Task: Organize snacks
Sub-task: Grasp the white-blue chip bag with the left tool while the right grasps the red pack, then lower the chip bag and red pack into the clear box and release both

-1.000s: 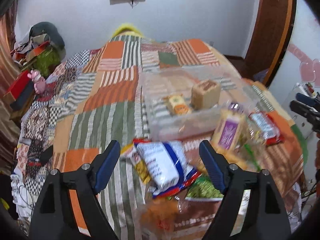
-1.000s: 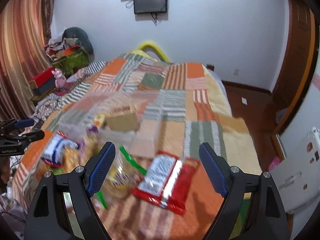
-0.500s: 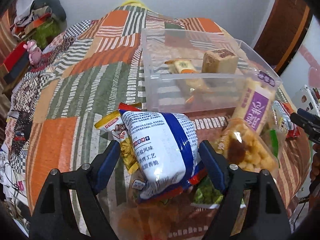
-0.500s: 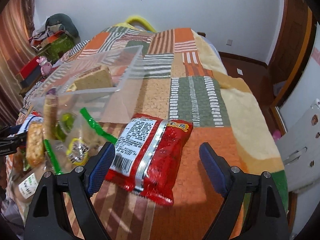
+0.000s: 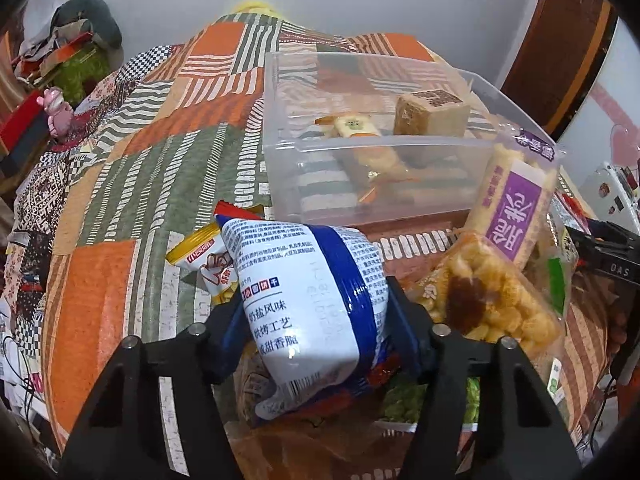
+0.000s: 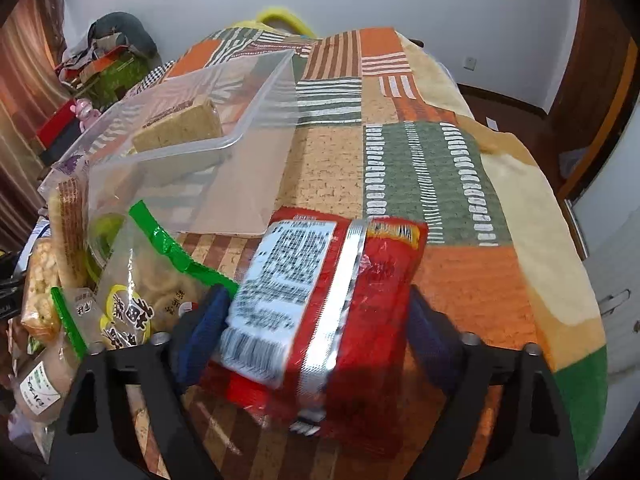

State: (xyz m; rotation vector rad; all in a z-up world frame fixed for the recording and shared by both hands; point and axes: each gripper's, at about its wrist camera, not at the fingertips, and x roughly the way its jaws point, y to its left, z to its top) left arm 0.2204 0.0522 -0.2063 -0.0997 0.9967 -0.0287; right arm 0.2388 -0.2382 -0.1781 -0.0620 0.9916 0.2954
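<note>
The left gripper sat clamped on a white-and-blue crinkly snack bag, its blue pads pressing both flanks; the bag's long axis ran straight ahead along the fingers, toward the clear plastic bin lying just beyond on the patchwork quilt. The right gripper straddled a red foil snack packet, fingers at its sides, though whether they truly pinched it I could not tell. That packet's long axis also ran forward, with the bin ahead and leftward, so the left gripper seemed nearer.
</note>
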